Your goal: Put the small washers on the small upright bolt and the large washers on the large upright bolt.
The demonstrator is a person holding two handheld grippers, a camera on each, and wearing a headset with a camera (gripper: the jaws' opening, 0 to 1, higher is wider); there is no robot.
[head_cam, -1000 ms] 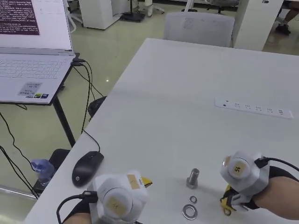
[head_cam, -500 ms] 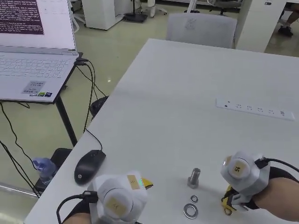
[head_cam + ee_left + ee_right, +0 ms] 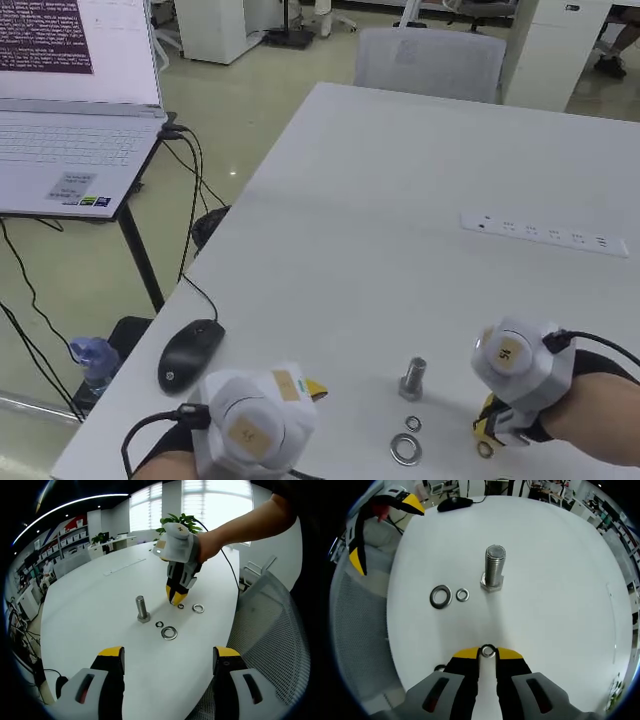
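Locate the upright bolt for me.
Head view, bottom centre: the upright bolt stands just beyond a small washer, left of the right hand-held gripper.

A white surface point(image 3: 380, 200) meets a grey chair point(image 3: 428, 60) at its far end, above a pale glossy floor point(image 3: 250, 110). Bright windows point(image 3: 200, 495) and a ceiling strip point(image 3: 80, 501) light the office.

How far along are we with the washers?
Done: nothing yet; the bolt stands bare. In hand: the right tool is shut on a little washer. To do: that one, plus a large washer, a small washer and a fourth washer lying loose. The left tool is open.
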